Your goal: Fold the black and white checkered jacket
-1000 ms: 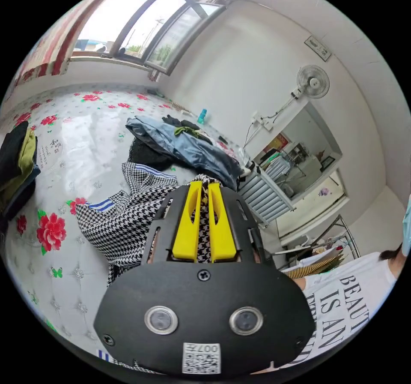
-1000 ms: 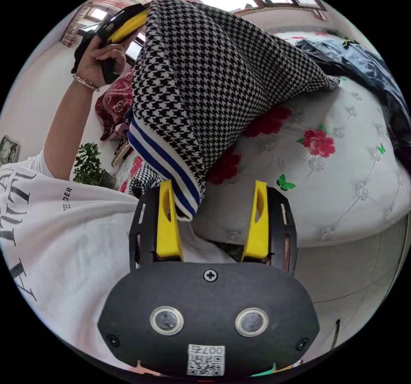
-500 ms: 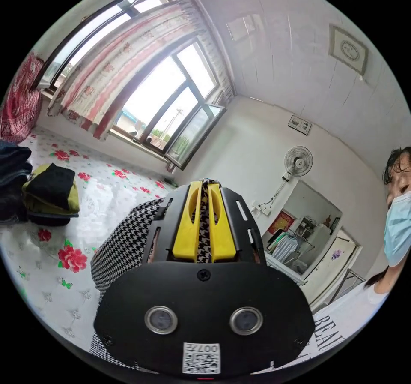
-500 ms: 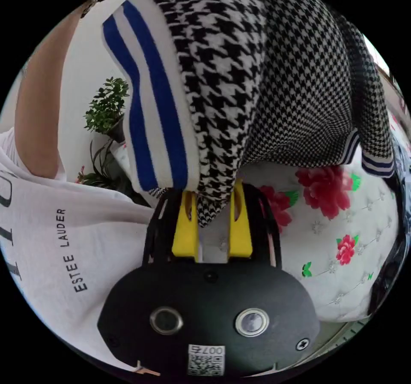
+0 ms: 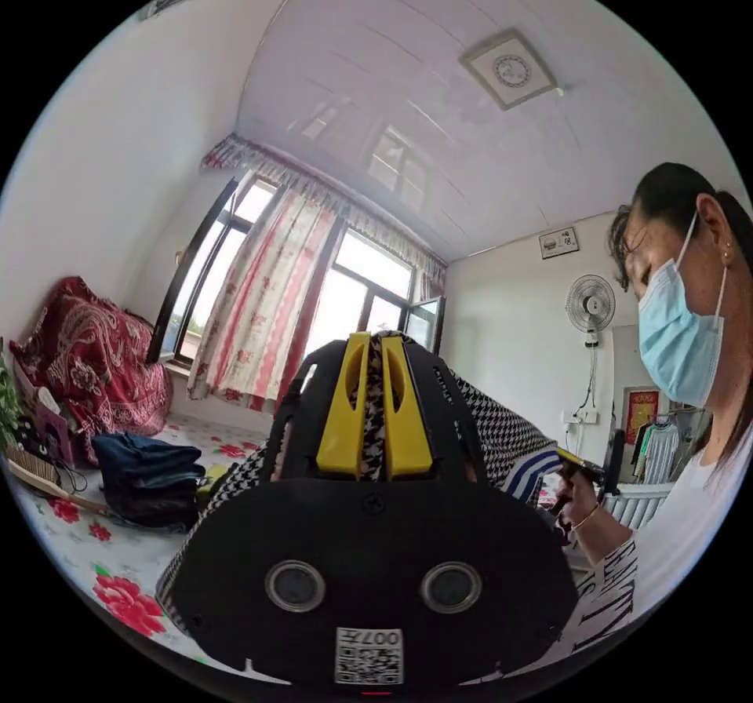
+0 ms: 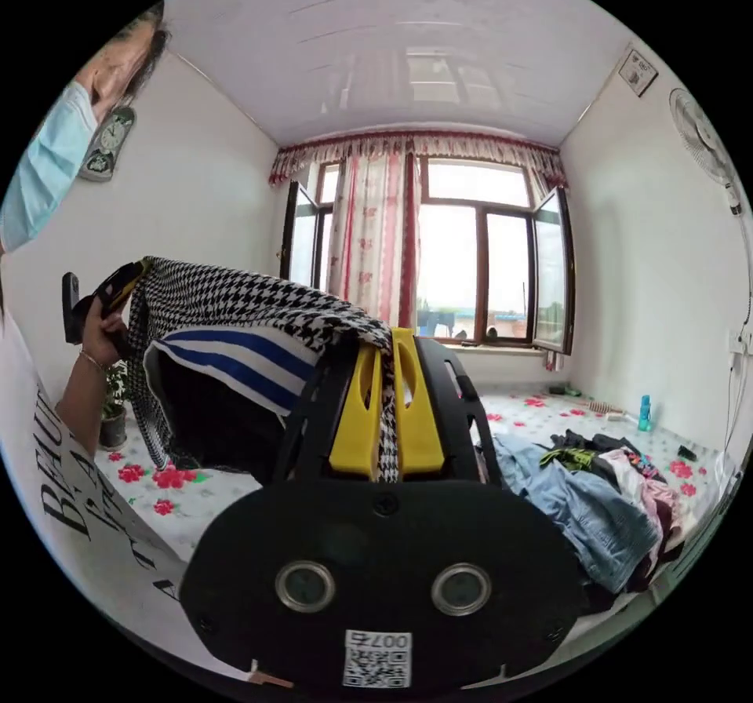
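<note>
While both tools are raised toward the ceiling, the jacket (image 6: 235,303) hangs in the air between them, pinched at two points and clear of the bed (image 6: 565,420). In the right gripper view, the right tool (image 6: 386,401) has its yellow jaws pressed together on a strip of checkered cloth that runs down between them. From there the jacket stretches away to the left tool (image 6: 118,287), held in the person's hand (image 6: 98,330) at the far end of the cloth. A blue and white striped band (image 6: 235,362) sags beneath the stretched edge, just beside the right tool, with the dark inside of the garment showing below it.

In the left gripper view, the left tool (image 5: 375,405) is likewise clamped on a thin strip of checkered fabric between its jaws. The jacket (image 5: 494,432) trails off behind that tool toward the right tool (image 5: 580,468), gripped in the person's other hand (image 5: 576,499).

The jacket's long axis appears to run tool to tool, roughly level, so lowering it flat likely depends on keeping both ends equally high. Neither hand looks nearer the bed than the other.

Below the right tool, the floral bed carries a loose heap of clothes (image 6: 596,491). Below the left tool, a stack (image 5: 149,479) of folded dark garments sits on the bed, with a red patterned cloth (image 5: 86,358) beyond it. No container can be made out.
</note>
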Motion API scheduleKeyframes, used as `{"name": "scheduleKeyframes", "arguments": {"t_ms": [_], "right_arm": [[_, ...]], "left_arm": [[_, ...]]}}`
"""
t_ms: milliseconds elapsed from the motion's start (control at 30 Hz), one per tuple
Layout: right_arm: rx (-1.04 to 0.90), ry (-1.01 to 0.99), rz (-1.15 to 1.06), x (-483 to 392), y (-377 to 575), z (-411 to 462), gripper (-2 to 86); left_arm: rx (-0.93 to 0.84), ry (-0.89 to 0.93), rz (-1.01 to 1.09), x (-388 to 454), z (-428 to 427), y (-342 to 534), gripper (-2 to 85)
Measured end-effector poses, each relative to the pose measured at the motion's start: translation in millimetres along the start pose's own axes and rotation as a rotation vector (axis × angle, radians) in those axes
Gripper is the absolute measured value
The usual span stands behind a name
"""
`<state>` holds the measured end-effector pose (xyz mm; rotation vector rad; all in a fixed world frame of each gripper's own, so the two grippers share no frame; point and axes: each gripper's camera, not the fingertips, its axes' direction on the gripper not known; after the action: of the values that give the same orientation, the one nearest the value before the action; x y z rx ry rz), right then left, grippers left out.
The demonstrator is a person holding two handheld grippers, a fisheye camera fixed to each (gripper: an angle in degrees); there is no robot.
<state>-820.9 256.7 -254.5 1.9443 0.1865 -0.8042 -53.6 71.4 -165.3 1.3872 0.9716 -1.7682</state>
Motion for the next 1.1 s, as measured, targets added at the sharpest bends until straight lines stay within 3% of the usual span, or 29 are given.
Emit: {"name": "scheduleKeyframes", "arguments": {"t_ms": [233,367,467,567,600,700,733,867,1033,1100], "right_arm": [[0.312,0.064,-0.175,-51,-75,-80,4.5],[0.299,0.089,-0.266,-80,-93,-42,4.6],[0.196,0.042,-0.299,-97,-101,32,5.2],[-0.02,-0.009,-0.274,-112,-88,158,6.2],[-0.144,-0.043,-0.24,-116,-69,217,6.8],[-0.566,-0.056,-0.129,-115,2,337,7.5],[-0.654,-0.069,-0.094,-110,33,351,7.6],[-0.736,-0.1,-0.015,-80,131,328,8.1],[-1.103,-0.005,0.217,-12,276,269,9.4],[-1.154,0.029,0.314,6,298,245,9.8]], "left_arm": [[0.278,-0.114,0.226,73,-64,-23,0.2],[0.305,-0.293,0.314,88,-62,-18,0.6],[0.222,-0.493,0.376,83,-29,-7,1.4],[-0.028,-0.627,0.361,26,51,11,2.9],[-0.201,-0.655,0.31,-21,98,27,3.8],[-0.687,-0.764,-0.078,-163,182,106,1.8],[-0.727,-0.89,-0.122,-184,179,135,0.2],[-0.737,-0.985,-0.052,-185,141,202,-0.8],[-1.108,-0.852,-0.074,-163,128,328,-0.9],[-1.206,-0.784,-0.066,-145,138,366,-0.9]]}}
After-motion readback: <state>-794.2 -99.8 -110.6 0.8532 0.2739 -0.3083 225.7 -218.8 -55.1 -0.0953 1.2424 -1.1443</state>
